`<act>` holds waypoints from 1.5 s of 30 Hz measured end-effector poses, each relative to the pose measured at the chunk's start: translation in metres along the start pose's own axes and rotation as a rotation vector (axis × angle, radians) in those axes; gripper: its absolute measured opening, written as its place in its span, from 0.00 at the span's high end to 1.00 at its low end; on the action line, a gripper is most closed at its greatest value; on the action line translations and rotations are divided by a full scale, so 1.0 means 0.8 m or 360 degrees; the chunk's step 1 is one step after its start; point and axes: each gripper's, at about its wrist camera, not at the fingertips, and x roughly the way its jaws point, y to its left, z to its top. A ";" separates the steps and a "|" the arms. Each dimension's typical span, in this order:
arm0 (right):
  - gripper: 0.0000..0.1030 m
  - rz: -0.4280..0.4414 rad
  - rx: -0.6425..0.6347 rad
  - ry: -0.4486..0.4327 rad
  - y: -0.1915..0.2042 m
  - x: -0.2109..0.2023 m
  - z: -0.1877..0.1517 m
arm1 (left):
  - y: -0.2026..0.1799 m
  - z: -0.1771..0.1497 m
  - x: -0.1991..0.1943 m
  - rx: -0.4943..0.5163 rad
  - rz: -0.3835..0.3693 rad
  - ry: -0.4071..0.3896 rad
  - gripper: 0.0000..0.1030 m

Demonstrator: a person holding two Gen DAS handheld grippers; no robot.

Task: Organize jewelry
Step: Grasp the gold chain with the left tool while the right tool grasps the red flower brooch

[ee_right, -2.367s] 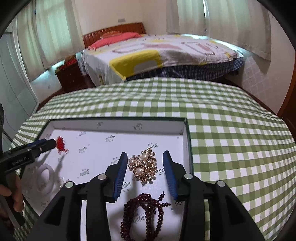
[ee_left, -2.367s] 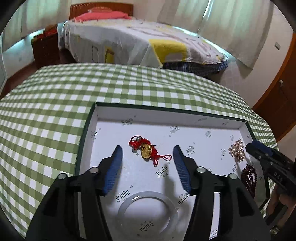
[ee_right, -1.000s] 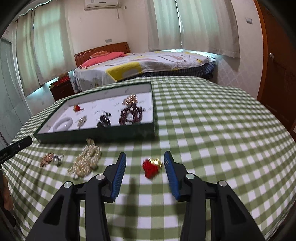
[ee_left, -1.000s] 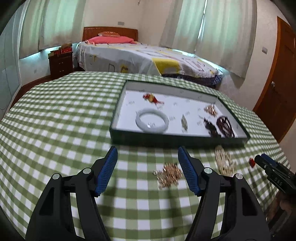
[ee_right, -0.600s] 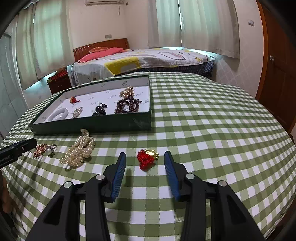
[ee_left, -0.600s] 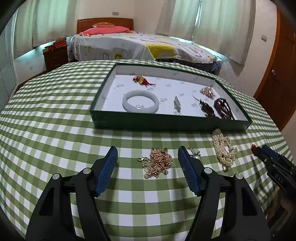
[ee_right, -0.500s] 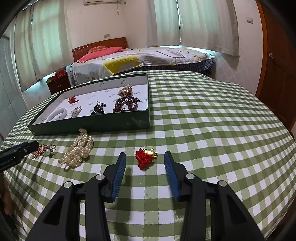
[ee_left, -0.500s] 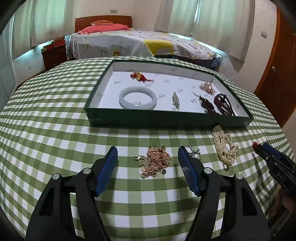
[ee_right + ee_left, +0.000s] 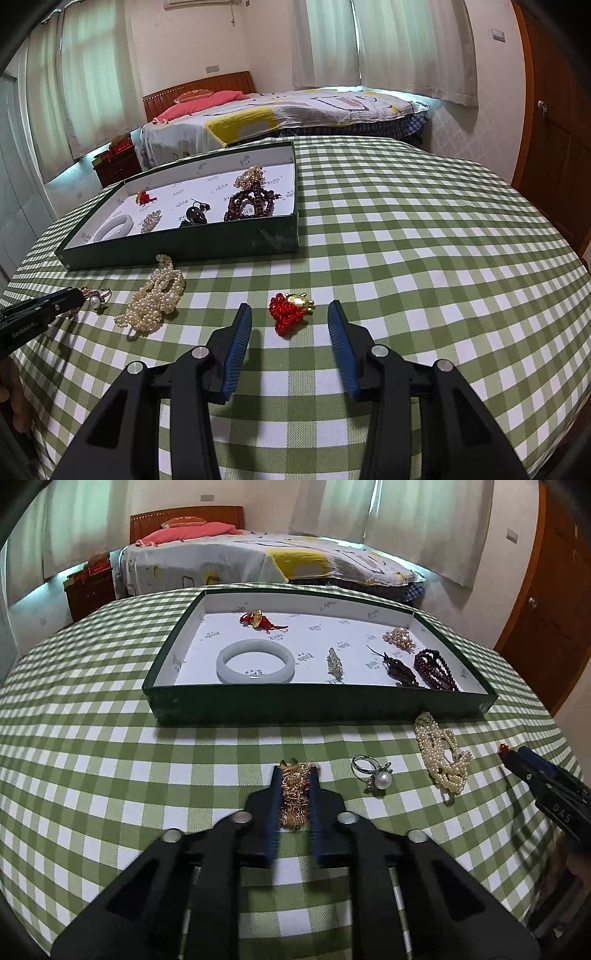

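Note:
My left gripper point(image 9: 294, 775) is shut on a gold chain point(image 9: 294, 797) on the green checked tablecloth, in front of the dark green tray point(image 9: 317, 709). A pearl ring point(image 9: 376, 773) and a pearl necklace point(image 9: 441, 755) lie to its right. My right gripper point(image 9: 290, 314) is open, its fingers either side of a red knot charm with a gold piece point(image 9: 290, 310) on the cloth, not touching it. The tray point(image 9: 184, 245) holds a white bangle point(image 9: 255, 661), a red charm point(image 9: 260, 621), a brooch, dark beads point(image 9: 434, 668) and pearls.
The round table's edge curves close on the right point(image 9: 576, 258) and left. A bed point(image 9: 266, 559) and a wooden door point(image 9: 550, 602) stand beyond the table. The right gripper shows at the right edge of the left wrist view point(image 9: 546, 779).
Both grippers left the tray and came back over the cloth. In the last half second my left gripper moved forward and closed on the gold chain. The right gripper stayed open around the red charm.

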 end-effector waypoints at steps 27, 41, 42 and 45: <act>0.81 0.0007 -0.0025 0.0111 0.006 0.013 0.017 | 0.022 -0.004 -0.037 -0.0024 0.0022 -0.0106 0.89; 0.85 0.0021 -0.0070 0.0038 0.020 -0.007 0.014 | 0.023 0.000 -0.063 -0.0030 0.0016 -0.0174 0.89; 0.85 0.0022 -0.0071 0.0033 0.020 -0.009 0.014 | 0.023 0.001 -0.065 -0.0030 0.0015 -0.0183 0.89; 0.85 0.0033 -0.0070 0.0011 0.021 -0.018 0.016 | 0.023 0.003 -0.074 -0.0031 0.0010 -0.0204 0.89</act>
